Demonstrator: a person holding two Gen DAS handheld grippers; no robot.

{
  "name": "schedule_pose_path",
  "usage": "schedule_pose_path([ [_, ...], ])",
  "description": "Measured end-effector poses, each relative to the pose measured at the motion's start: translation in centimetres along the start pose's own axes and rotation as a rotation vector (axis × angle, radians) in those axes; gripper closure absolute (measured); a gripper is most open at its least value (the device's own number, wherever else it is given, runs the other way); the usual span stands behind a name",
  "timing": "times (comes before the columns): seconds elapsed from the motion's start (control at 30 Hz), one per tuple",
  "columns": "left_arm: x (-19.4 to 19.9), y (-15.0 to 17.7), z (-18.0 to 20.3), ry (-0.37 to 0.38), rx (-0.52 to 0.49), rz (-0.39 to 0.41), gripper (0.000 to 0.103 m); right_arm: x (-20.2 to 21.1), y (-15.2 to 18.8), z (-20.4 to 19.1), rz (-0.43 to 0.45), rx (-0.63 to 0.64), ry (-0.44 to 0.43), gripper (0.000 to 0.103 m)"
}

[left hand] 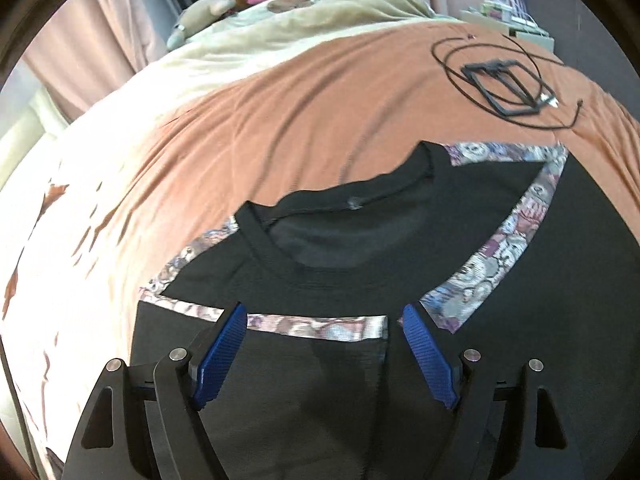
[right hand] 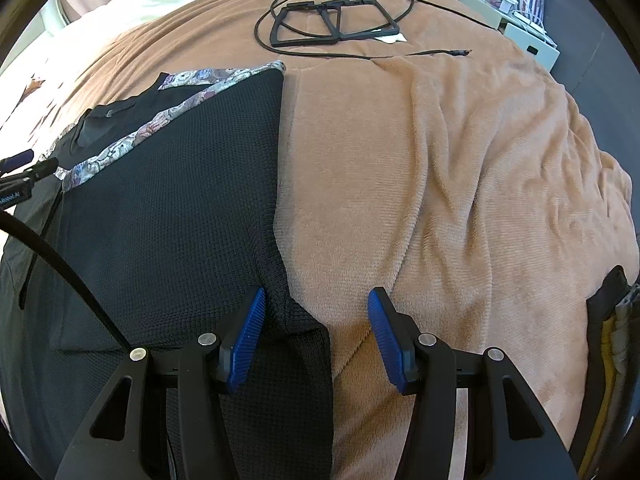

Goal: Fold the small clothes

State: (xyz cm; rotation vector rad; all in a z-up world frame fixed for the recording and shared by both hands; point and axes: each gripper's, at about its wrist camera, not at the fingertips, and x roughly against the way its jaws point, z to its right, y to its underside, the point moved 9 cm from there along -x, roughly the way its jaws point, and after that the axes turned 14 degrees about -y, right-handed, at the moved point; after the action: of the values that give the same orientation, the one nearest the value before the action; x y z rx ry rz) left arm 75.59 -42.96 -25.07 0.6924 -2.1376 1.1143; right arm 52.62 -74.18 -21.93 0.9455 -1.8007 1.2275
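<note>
- Jaws of the left gripper [left hand: 322,320] are seen spread wide, with nothing between the blue ribbed pads [left hand: 222,356]; they hang above the chest of the black waffle-knit T-shirt with patterned floral trim [left hand: 320,280], just below its round neckline [left hand: 280,248].
- Jaws of the right gripper [right hand: 316,320] are held partly apart; the shirt's right-hand edge [right hand: 288,312], puckered into a small ridge, lies between the pads, but no pressing on it can be made out, so no grip is claimed.
- The shirt is laid flat and face up on the rust-brown plush blanket [right hand: 460,160] that covers the bed, with a trimmed band [left hand: 316,326] across the chest and trimmed seams running towards the shoulders; its far-right corner appears already turned in along a straight edge.
- Further out, a black rectangular wire frame with a looped black cable [right hand: 332,24] is lying on the blanket, well apart from the shirt, and pale bedding [left hand: 320,8] is heaped beyond.
- The step in hand is judged to be an early lengthwise fold: one side is being readied while the other gripper repositions over the middle.
- The next move is judged to call for the right edge to be pinched firmly and carried across towards the centre line, the left gripper being lowered to pin or catch the fabric so that it is not dragged over the soft blanket.
</note>
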Motion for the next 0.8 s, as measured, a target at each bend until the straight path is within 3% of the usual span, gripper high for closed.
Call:
schedule_pose_path([
  [0.23,0.2,0.5,1.5,0.081,-0.004,-0.01,0.021,1.7,-0.2,-0.7,0.035,0.023,0.004,0.052],
  [0.47,-1.9,1.8,3.3,0.038,-0.057,-0.049,0.027,0.9,0.1,-0.2,0.032,0.014,0.031,0.052],
  [0.63,-3.3,2.3,2.1,-0.015,-0.049,-0.072,0.029,0.0,-0.1,0.4,0.035,-0.019,0.033,0.052],
  [0.8,-2.1,1.8,0.8,0.042,-0.011,-0.059,0.031,1.4,-0.6,-0.5,0.051,-0.001,0.048,0.052],
])
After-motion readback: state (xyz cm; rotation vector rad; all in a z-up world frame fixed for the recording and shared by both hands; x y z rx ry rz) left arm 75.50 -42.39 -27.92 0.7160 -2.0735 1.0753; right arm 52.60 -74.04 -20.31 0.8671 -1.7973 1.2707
